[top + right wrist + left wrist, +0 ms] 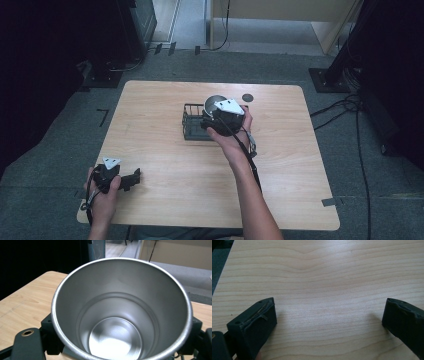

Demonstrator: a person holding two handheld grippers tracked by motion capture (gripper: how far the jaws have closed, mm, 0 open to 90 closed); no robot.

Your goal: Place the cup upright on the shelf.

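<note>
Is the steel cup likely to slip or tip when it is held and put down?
The cup looks smooth and shiny, so it may slip between the right tongs. It is empty, thus probably light. It widens toward the rim, so it could tip in the basket.

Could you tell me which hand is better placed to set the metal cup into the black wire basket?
The right. The right gripper already grips the metal cup directly over the wire basket, while the left gripper rests open near the table's front-left corner.
</note>
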